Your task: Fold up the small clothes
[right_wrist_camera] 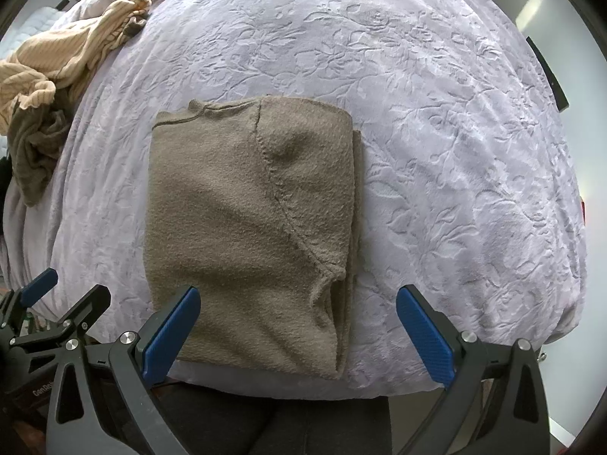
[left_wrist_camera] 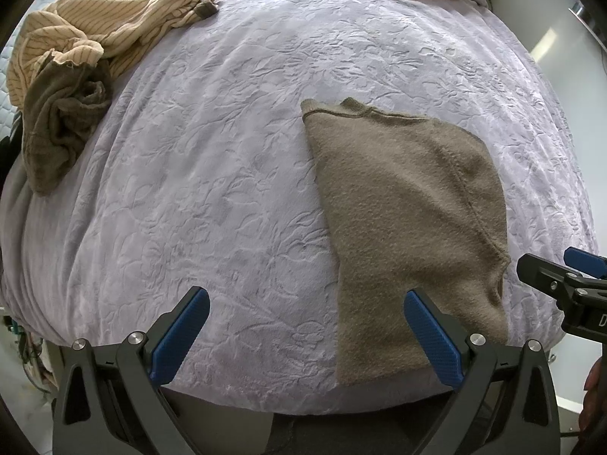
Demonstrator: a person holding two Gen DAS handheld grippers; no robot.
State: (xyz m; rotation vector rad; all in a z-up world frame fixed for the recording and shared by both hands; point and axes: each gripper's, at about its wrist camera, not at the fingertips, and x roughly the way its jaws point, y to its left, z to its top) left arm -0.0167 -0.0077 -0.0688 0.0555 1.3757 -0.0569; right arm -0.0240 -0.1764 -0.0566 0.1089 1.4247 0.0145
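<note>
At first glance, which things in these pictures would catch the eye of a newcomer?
The folded brown sweater draws the eye first; it lies flat near the front edge of the lilac embossed bedspread. Next comes the crumpled pile of striped beige clothes at the far left. Both the left gripper and the right gripper are open, holding nothing.

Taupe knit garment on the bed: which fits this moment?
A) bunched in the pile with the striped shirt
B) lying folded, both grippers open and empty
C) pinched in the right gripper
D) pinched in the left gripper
B: the taupe knit garment lies folded flat on the bedspread, with the left gripper and right gripper both spread open, holding nothing.
</note>
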